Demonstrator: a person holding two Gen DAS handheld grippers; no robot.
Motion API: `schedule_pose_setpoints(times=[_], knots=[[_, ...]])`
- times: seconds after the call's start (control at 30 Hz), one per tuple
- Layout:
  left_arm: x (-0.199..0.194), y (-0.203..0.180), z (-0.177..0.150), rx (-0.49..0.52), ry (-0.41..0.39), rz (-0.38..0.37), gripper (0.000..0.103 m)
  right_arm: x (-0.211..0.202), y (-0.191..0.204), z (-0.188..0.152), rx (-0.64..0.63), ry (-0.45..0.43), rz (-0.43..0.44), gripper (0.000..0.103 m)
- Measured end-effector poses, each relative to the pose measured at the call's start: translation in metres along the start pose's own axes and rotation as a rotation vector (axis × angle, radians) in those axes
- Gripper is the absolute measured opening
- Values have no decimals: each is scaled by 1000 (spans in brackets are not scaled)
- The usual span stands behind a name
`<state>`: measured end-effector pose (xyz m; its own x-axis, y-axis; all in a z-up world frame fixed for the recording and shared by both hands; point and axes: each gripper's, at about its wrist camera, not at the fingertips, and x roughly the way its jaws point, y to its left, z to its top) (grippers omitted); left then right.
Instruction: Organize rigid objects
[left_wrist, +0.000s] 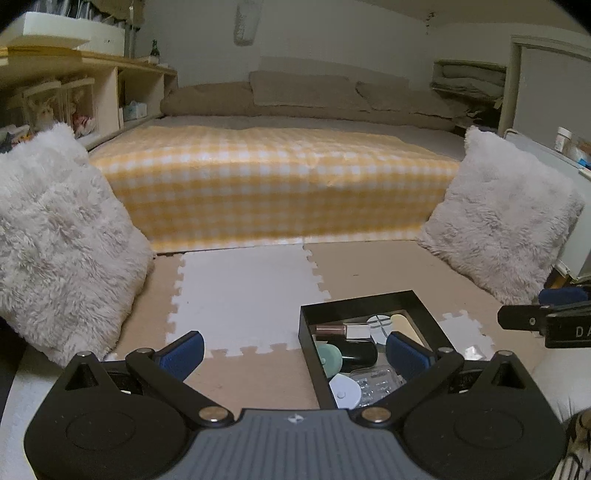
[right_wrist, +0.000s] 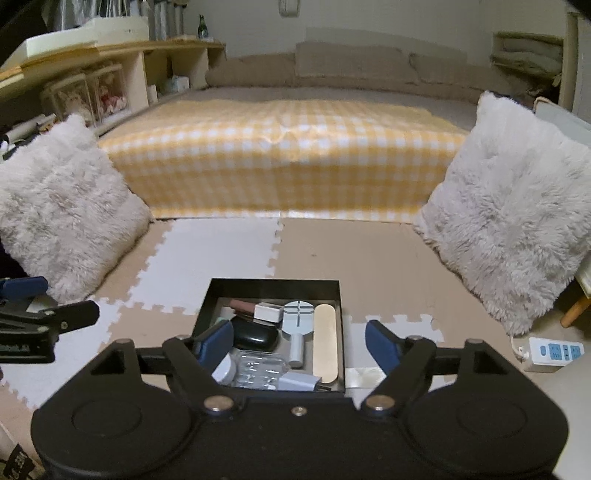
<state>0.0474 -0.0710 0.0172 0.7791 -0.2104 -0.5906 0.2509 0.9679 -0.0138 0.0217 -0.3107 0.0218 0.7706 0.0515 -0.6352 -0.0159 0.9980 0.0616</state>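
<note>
Black tray (right_wrist: 207, 306) sits low centre of the right wrist view on the foam mat (right_wrist: 369, 258), holding the gathered rigid items, apparently sorted. Right gripper (right_wrist: 299, 341) and left gripper (left_wrist: 293, 350) both stand wide open, empty, above the tray

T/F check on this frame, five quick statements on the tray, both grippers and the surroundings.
1. The black tray sits on the foam floor mat. True.
2. The right gripper is clamped on the wooden stick. False: its jaws stand open with nothing pressed between them; the stick lies in the tray.
3. The left gripper is open and holds nothing. True.
4. The tray is empty. False: it holds several items, including a black oval case and a clear plastic bottle.
5. A white power strip lies on the floor right of the tray. True.
</note>
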Motion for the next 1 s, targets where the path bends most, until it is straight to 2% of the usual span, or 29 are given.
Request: schedule_pose_setpoints(times=[0.07,0.13,0.43,0.63,1.0], knots=[[-6,1,-4,9,-10,-2,103,-7,3,-6,4,-15,-6,83],[-12,1,-8,16,-20,-2,103,-12,6,-12,6,-27,-15,90],[-24,2,-25,57,-35,30,103,-25,17,-36,1,-66,-36,101],[-25,2,-35,58,-34,39,103,-31,24,-43,-34,-115,-60,103],[-27,8,-41,37,-40,55,103,-28,28,-51,-57,-138,-86,103]])
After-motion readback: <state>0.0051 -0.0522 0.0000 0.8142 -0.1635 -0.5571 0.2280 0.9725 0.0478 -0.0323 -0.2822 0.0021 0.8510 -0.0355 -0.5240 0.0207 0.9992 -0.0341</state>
